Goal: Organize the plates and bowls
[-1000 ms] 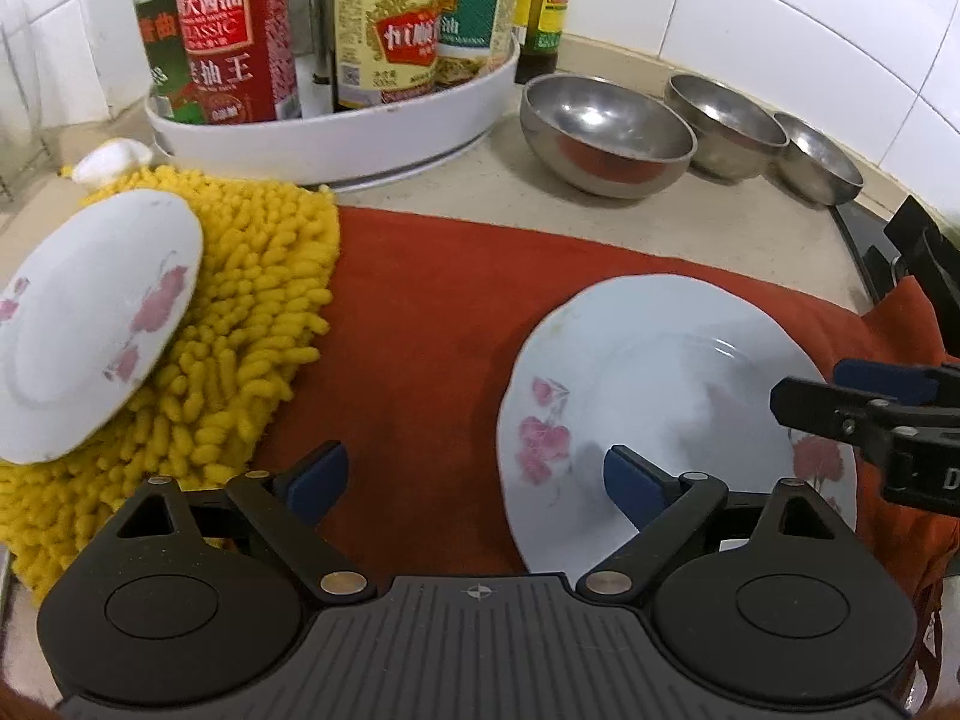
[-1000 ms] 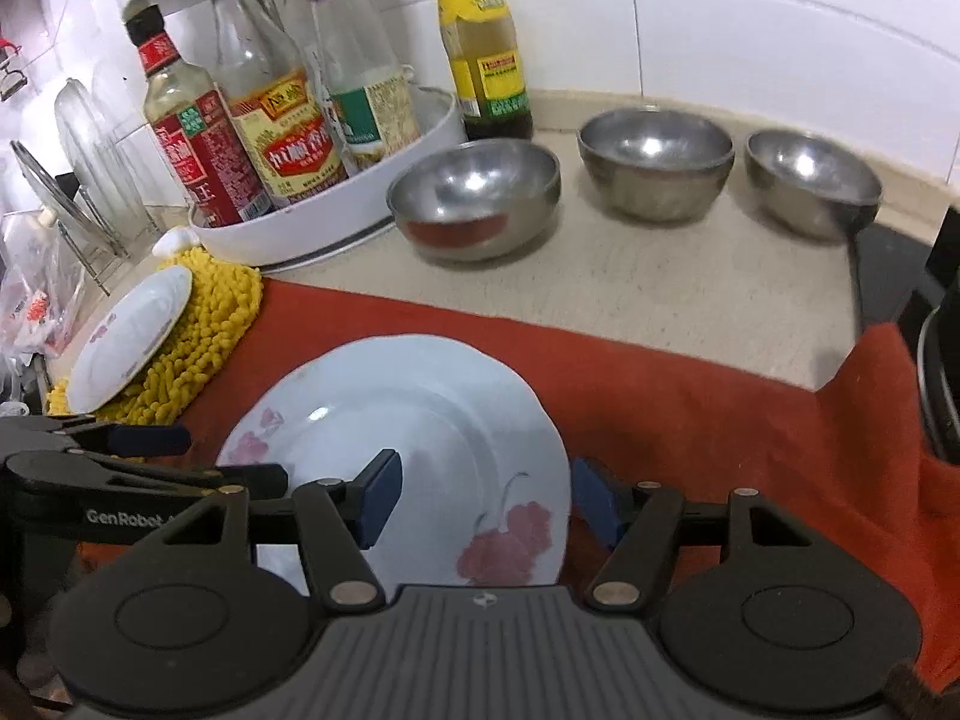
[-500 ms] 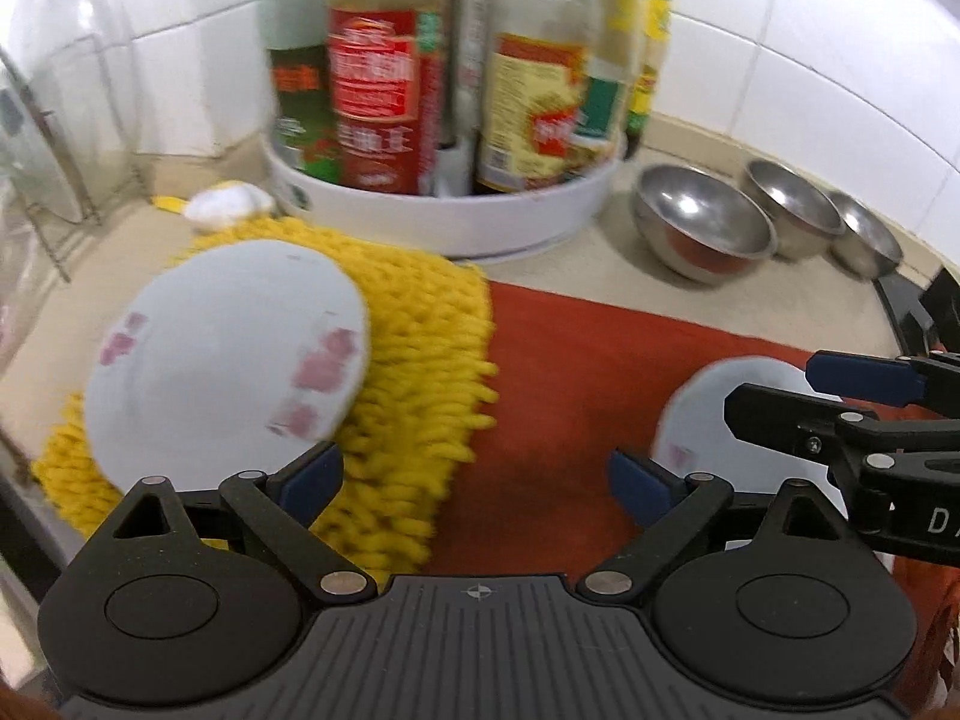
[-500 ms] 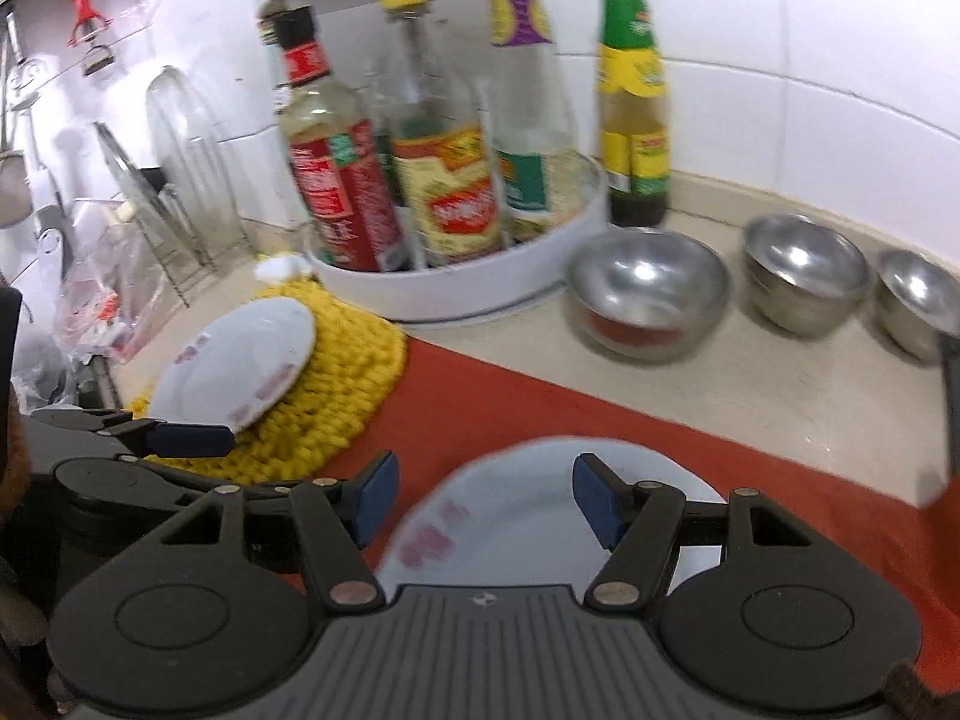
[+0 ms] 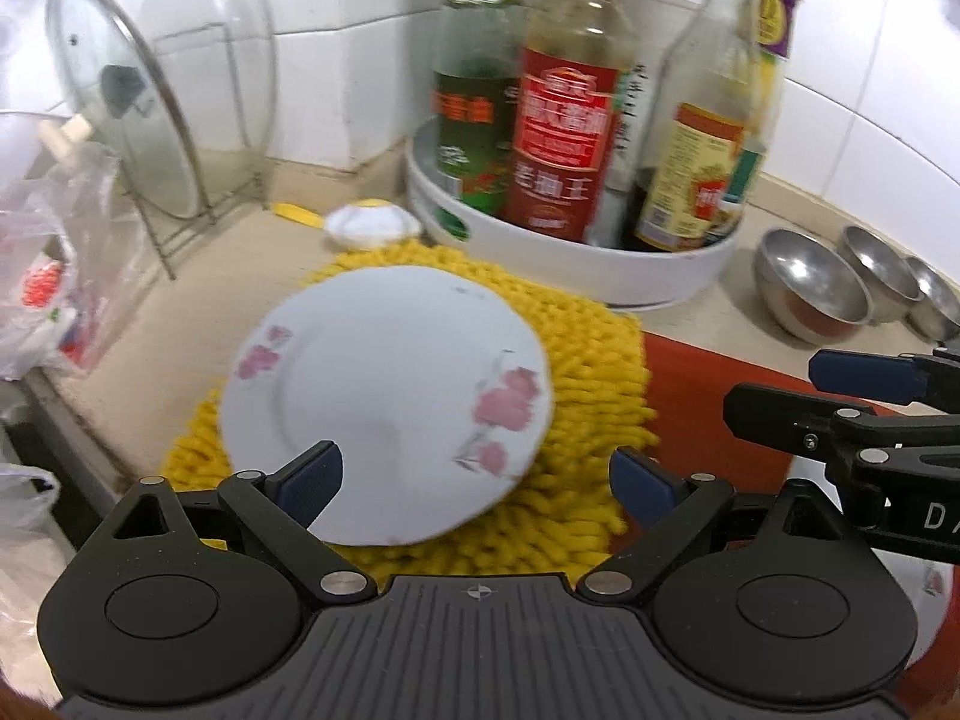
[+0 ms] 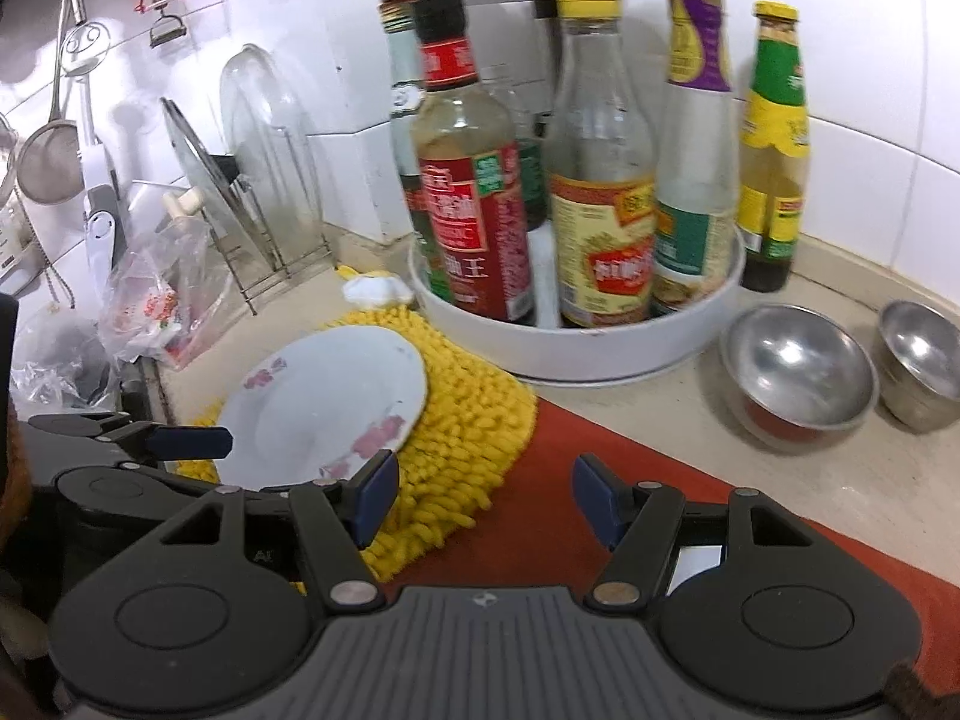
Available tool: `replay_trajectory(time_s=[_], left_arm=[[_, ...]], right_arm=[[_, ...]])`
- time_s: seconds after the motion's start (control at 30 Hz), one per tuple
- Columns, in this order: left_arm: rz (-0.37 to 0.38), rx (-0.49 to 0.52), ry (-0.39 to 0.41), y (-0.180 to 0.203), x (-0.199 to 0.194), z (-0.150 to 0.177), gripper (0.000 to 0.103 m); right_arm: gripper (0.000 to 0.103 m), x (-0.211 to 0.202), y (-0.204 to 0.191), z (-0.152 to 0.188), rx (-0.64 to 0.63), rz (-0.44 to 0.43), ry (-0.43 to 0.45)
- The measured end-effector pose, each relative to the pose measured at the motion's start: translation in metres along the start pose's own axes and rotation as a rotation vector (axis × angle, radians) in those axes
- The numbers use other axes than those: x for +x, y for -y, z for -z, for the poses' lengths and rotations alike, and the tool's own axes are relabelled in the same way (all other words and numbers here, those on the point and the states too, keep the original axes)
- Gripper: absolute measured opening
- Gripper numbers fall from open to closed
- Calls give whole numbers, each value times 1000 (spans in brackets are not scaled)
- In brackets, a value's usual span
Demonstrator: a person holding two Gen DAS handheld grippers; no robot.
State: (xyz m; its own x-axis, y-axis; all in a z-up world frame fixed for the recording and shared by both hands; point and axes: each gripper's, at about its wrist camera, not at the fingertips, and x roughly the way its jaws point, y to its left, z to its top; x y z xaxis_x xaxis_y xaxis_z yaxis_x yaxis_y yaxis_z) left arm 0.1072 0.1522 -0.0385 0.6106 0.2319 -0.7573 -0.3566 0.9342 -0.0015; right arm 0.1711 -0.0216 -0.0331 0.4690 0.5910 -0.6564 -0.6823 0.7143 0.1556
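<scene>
Here the left gripper (image 5: 474, 477) has its jaws wide apart and holds nothing; its left finger is already over the near edge of the plate (image 5: 384, 414), while the right finger is over the yellow mat (image 5: 594, 384) beside it. The right gripper (image 6: 483, 495) is also spread apart and empty, above the border between the yellow mat and the red cloth (image 6: 570, 480).

The plate, white with pink flowers, lies on the mat and leans a little, with its near-left part hanging past the mat's edge. I judge that the step in hand is to take this plate. To do it well, the left gripper should go lower and come to the rim from the side, so that one finger slides under the raised near edge and the other comes on top. The soft mat helps, since it gives way under a finger. The grip should be on the rim, not on the smooth middle, and it should close slowly, because glazed china slips easily.

Beyond the mat, the tray of bottles (image 5: 576, 252) stands close, so the lift should go upward first. Three steel bowls (image 5: 810, 285) wait at the right on the tabletop (image 5: 708, 318). A lid rack (image 5: 180, 138) stands at the left.
</scene>
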Motion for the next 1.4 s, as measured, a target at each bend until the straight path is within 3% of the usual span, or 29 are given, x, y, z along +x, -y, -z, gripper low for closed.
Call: replay_trajectory(time_s=[0.87,1.4], left_arm=[[-85,-82,-28,-66,15,-7,99],[-87,-67,-125,-79,43,-14,102]], right_arm=[[60,52,-54,-29,-72,-56,-36],[61,96,-62,-38,-65,-55,-154]])
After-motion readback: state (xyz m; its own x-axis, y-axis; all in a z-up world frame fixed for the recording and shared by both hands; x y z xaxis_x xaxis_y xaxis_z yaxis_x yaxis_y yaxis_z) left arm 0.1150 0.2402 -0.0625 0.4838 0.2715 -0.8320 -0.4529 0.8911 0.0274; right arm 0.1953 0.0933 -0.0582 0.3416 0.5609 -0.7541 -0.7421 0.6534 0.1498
